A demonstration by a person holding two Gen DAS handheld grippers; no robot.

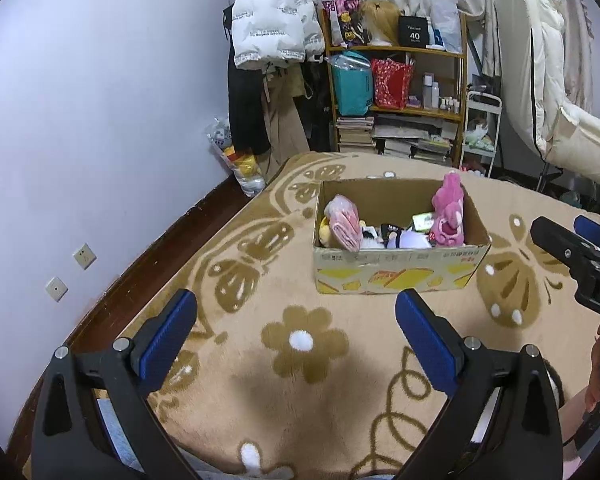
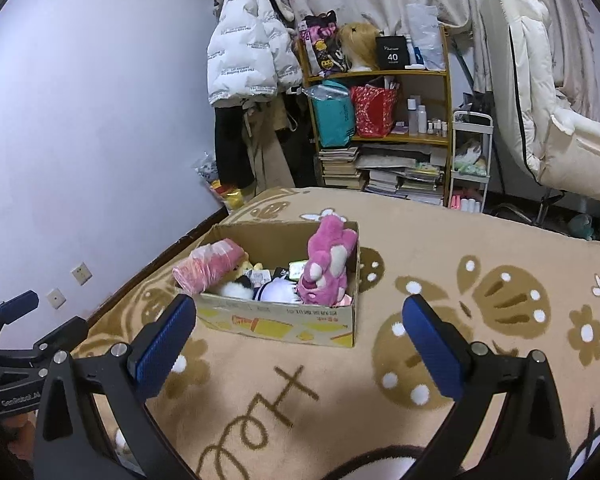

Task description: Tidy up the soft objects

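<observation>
An open cardboard box (image 1: 396, 276) (image 2: 284, 320) sits on the tan patterned blanket. Inside stand a pink plush toy (image 1: 449, 210) (image 2: 327, 266) at the right end, a pink bagged soft bundle (image 1: 343, 222) (image 2: 210, 266) at the left end, and several smaller soft toys between them. My left gripper (image 1: 296, 316) hovers open over the blanket in front of the box, holding nothing. My right gripper (image 2: 300, 320) is open too, empty, just short of the box's near wall. The right gripper (image 1: 572, 248) also shows at the right edge of the left wrist view.
The blanket (image 1: 300, 360) (image 2: 480, 280) covers a bed against a lilac wall (image 1: 100, 120). Beyond the bed stand a wooden shelf (image 1: 400, 80) with bags and books, a hanging white puffer jacket (image 1: 272, 20), a small white cart (image 1: 480, 132) and a white quilt on a chair (image 2: 540, 100).
</observation>
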